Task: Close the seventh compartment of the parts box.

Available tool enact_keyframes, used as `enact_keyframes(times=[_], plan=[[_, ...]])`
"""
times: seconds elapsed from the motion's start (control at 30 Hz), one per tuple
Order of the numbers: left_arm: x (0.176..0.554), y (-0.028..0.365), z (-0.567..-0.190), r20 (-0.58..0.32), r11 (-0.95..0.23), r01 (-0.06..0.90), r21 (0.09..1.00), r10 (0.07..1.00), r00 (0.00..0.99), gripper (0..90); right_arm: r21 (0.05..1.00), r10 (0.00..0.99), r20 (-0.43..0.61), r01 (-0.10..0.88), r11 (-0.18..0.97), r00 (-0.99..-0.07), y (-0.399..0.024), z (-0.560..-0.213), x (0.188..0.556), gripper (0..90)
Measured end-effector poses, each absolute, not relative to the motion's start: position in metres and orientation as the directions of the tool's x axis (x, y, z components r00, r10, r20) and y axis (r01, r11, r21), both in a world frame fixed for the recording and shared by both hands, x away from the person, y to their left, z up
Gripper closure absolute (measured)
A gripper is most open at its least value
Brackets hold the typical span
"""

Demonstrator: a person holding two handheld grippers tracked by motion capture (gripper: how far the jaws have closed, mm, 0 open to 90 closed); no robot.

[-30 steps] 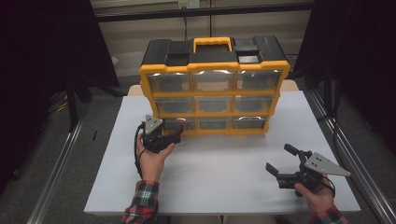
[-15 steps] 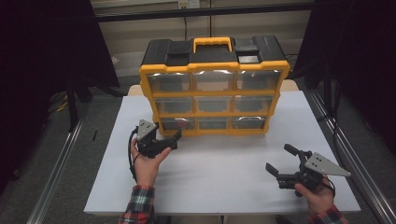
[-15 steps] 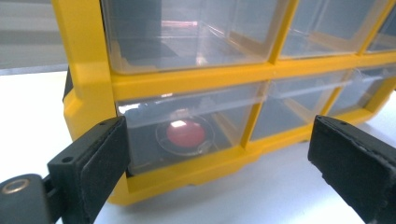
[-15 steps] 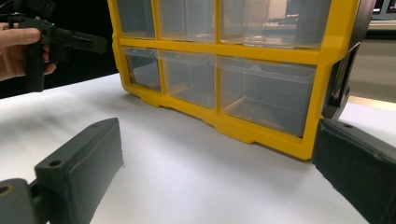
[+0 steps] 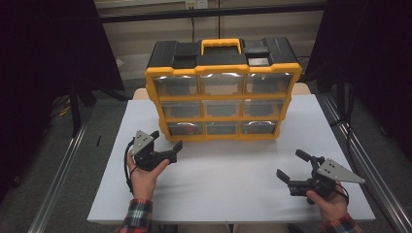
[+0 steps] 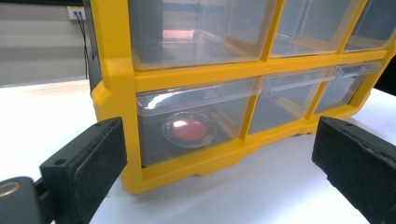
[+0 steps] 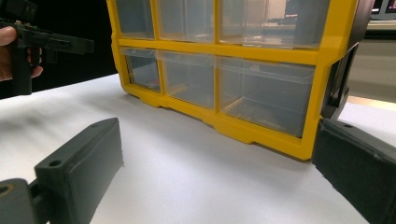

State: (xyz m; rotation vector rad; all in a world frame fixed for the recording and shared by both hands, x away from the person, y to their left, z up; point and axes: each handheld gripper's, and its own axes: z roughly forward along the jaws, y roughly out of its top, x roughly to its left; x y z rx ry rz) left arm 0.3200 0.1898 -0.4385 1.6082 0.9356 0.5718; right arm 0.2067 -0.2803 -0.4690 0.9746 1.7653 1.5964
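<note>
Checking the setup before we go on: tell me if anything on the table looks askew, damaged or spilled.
Nothing stands out. The organizer stands upright and square on the table, all nine drawers shut. A red round thing sits inside the bottom-left drawer, not spilled. Both grippers, left and right, are open and empty.

A red round object [image 6: 188,130] was seen inside the bottom-left clear drawer [image 6: 196,119] of the yellow organizer [image 6: 116,70], framed between wide-spread jaws.
</note>
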Motion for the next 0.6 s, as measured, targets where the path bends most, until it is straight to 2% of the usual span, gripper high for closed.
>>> enact_keyframes(times=[0.6], plan=[[0.303,0.213,-0.448,-0.146,-0.018,0.258,0.966,0.785,0.602,2.6,0.990,0.817,0.063,0.142,0.023,-0.573,-0.281,-0.469,0.206,1.8]])
